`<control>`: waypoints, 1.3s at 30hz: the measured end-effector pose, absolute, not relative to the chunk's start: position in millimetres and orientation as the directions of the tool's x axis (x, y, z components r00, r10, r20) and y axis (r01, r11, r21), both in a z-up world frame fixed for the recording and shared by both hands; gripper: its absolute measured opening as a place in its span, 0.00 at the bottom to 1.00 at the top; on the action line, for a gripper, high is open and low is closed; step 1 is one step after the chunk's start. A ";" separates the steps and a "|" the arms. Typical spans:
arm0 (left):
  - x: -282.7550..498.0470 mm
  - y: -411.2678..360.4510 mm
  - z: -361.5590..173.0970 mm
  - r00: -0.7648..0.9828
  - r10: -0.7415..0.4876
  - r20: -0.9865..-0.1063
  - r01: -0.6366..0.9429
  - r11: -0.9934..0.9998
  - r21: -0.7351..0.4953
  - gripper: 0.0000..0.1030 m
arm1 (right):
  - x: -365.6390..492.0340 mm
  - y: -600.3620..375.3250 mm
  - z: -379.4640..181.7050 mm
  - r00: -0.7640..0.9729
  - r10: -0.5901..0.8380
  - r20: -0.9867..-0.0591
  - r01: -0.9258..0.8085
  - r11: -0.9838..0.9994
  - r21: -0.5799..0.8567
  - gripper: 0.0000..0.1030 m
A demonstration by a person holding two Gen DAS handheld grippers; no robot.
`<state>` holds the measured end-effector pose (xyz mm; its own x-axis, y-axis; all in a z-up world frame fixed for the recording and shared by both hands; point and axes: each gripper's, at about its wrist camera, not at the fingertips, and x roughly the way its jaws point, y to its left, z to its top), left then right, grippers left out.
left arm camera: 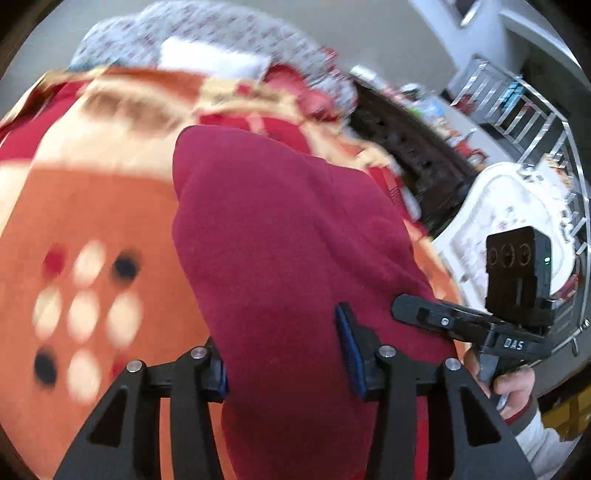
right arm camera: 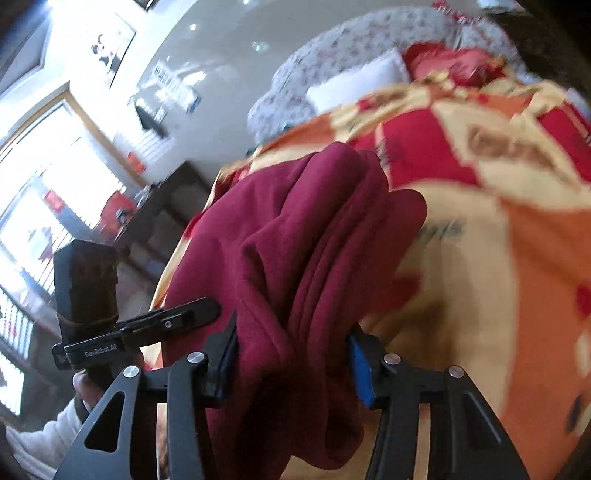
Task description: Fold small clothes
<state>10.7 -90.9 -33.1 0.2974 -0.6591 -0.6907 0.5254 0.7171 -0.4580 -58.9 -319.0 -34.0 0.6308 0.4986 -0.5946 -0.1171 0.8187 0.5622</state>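
Note:
A maroon fleece garment (left arm camera: pixel 280 229) lies bunched on a bed covered by an orange, red and cream blanket (left arm camera: pixel 92 206). In the left wrist view my left gripper (left arm camera: pixel 284 363) has the garment's near edge filling the gap between its blue pads, which press on it. In the right wrist view my right gripper (right arm camera: pixel 293 354) is shut on a gathered bundle of folds of the same garment (right arm camera: pixel 295 229), which rises in ridges ahead of the fingers. The two grippers stand side by side at the cloth's near edge, each held by a hand (left arm camera: pixel 513 387).
A floral quilt (left arm camera: pixel 221 33) and a white pillow (left arm camera: pixel 210 59) lie at the bed's far end. A dark wooden frame (left arm camera: pixel 406 147), white ornate furniture (left arm camera: pixel 509 210) and a metal rack (left arm camera: pixel 517 110) stand to the right. Bright windows (right arm camera: pixel 37 184) are on the other side.

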 end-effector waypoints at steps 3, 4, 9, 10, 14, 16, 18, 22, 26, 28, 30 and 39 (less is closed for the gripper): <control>4.0 -70.2 -70.4 0.265 -0.594 -0.760 0.474 0.766 -0.433 0.48 | -59.5 -291.1 -68.0 0.521 0.511 -0.684 -0.103 0.833 0.544 0.60; 0.4 -60.7 -76.6 0.280 -0.606 -0.745 0.460 0.765 -0.450 0.54 | -62.7 -288.3 -70.8 0.521 0.488 -0.700 -0.099 0.849 0.518 0.61; -10.1 -53.8 -53.9 0.361 -0.579 -0.731 0.482 0.787 -0.385 0.56 | -81.3 -302.3 -31.6 0.630 0.435 -0.644 -0.093 0.865 0.494 0.63; -11.8 -56.9 -51.0 0.369 -0.567 -0.737 0.485 0.794 -0.367 0.59 | -81.4 -303.4 -21.2 0.654 0.418 -0.630 -0.093 0.872 0.481 0.63; -17.6 -72.6 -51.4 0.419 -0.505 -0.755 0.484 0.827 -0.285 0.64 | -63.4 -273.0 0.0 0.673 0.374 -0.639 -0.168 0.918 0.360 0.50; -21.4 -76.6 -54.4 0.457 -0.473 -0.753 0.483 0.843 -0.236 0.68 | -51.3 -254.8 -8.5 0.660 0.342 -0.669 -0.187 0.937 0.294 0.35; -24.4 -82.6 -60.7 0.480 -0.446 -0.755 0.490 0.850 -0.190 0.70 | -37.8 -239.0 -23.5 0.643 0.250 -0.724 -0.178 0.968 0.175 0.26; -21.4 -84.5 -67.4 0.485 -0.438 -0.757 0.487 0.854 -0.182 0.74 | -25.1 -249.5 -60.6 0.613 0.191 -0.766 -0.146 0.981 0.127 0.19; -22.1 -85.9 -66.2 0.503 -0.429 -0.751 0.475 0.863 -0.175 0.76 | -32.0 -257.3 -53.6 0.622 0.216 -0.753 -0.138 0.976 0.167 0.19; -25.0 -85.7 -64.6 0.516 -0.419 -0.747 0.469 0.868 -0.162 0.76 | -40.8 -252.5 -45.0 0.629 0.198 -0.752 -0.139 0.980 0.142 0.19; -27.2 -85.1 -62.7 0.532 -0.407 -0.743 0.463 0.874 -0.147 0.76 | -51.2 -247.8 -35.3 0.640 0.203 -0.741 -0.150 0.979 0.139 0.23; -38.4 -81.2 -52.0 0.578 -0.365 -0.730 0.452 0.888 -0.087 0.76 | -89.2 -229.2 -34.5 0.645 0.184 -0.742 -0.153 0.982 0.111 0.23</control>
<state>-38.4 -81.2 -52.0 0.5780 -0.3655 -0.7296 0.4516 0.8880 -0.0870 -89.2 -229.2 -34.5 0.6447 0.1842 -0.7419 -0.1529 0.9820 0.1109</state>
